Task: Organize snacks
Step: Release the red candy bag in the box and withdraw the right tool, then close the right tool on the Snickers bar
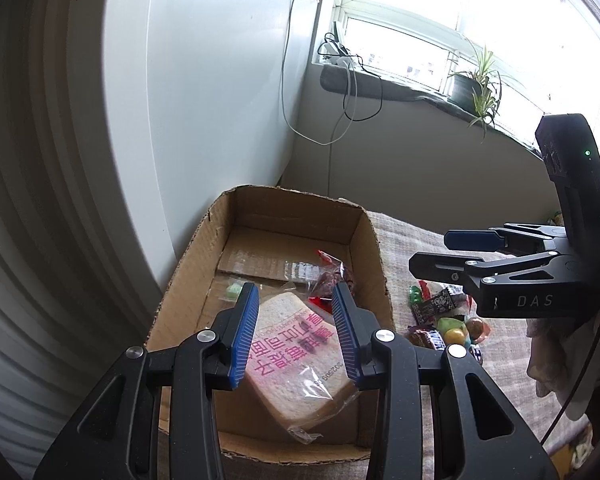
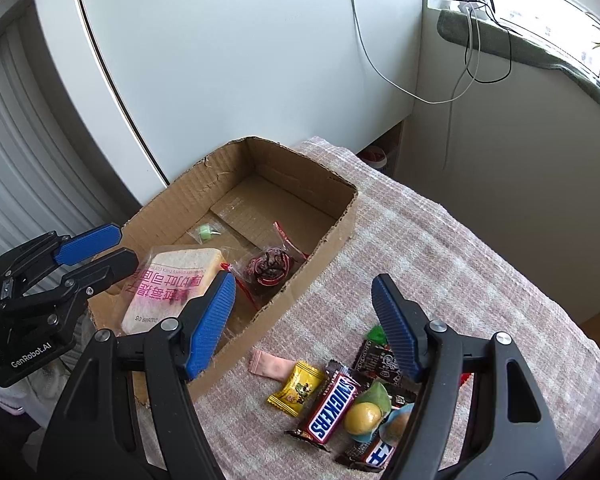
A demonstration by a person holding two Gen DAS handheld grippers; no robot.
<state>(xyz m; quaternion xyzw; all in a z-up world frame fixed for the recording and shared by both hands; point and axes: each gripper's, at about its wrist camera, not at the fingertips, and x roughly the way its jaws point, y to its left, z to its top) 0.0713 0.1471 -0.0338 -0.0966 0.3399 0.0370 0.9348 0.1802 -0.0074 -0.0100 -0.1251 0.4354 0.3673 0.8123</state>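
Note:
An open cardboard box (image 1: 374, 248) (image 2: 334, 236) holds a wrapped bread slice (image 1: 296, 364) (image 2: 172, 280), a red-wrapped dark snack (image 1: 334, 280) (image 2: 270, 266) and a small green candy (image 1: 233, 291) (image 2: 206, 233). My left gripper (image 1: 296, 334) (image 2: 125, 246) hovers open above the bread, its pads clear of it. The right gripper (image 2: 304, 322) (image 1: 430, 252) is open and holds nothing, above the box's right wall and the cloth. Loose snacks lie to the right of the box: a Snickers bar (image 2: 334, 408), a yellow candy (image 2: 298, 388), a pink packet (image 2: 270, 366) and round fruit-like sweets (image 2: 366, 416) (image 1: 456, 330).
A checked cloth (image 2: 440, 272) covers the surface, which drops off at its right edge. A white cabinet (image 2: 240, 60) stands close behind the box. Cables (image 2: 472, 60) hang from the window sill, and a potted plant (image 1: 480, 88) stands on it.

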